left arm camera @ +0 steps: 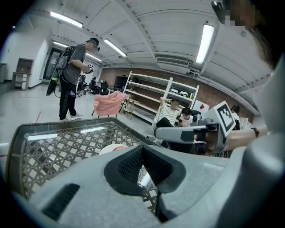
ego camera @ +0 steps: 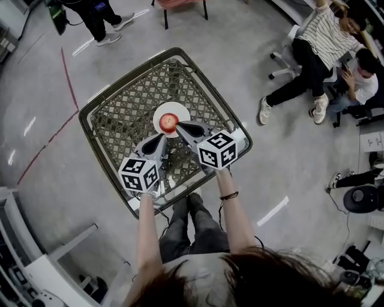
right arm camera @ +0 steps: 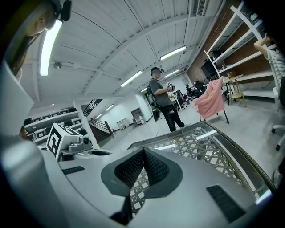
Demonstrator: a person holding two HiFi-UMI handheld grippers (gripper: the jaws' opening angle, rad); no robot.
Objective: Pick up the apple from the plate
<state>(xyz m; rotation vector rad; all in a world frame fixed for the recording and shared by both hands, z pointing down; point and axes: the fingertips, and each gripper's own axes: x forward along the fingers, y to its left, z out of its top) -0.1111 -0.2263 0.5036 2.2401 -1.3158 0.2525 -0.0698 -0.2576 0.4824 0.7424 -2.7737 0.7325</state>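
Observation:
A red apple (ego camera: 168,122) sits on a small white plate (ego camera: 182,110) in the middle of a square woven table (ego camera: 114,114). My left gripper (ego camera: 162,138) is shut with nothing between its pads, its tip just below and left of the apple. My right gripper (ego camera: 181,128) is also shut and empty, its tip at the plate's lower right rim, close to the apple. In the left gripper view the plate (left arm camera: 109,149) peeks over the closed jaws, with a sliver of red on it, and the right gripper (left arm camera: 176,133) crosses at right.
The table has a dark raised rim (ego camera: 210,90). People sit on chairs (ego camera: 324,54) at the far right; another person (ego camera: 99,18) stands at the top left. A chair with pink cloth (left arm camera: 109,102) stands beyond the table. A red line (ego camera: 69,78) marks the floor.

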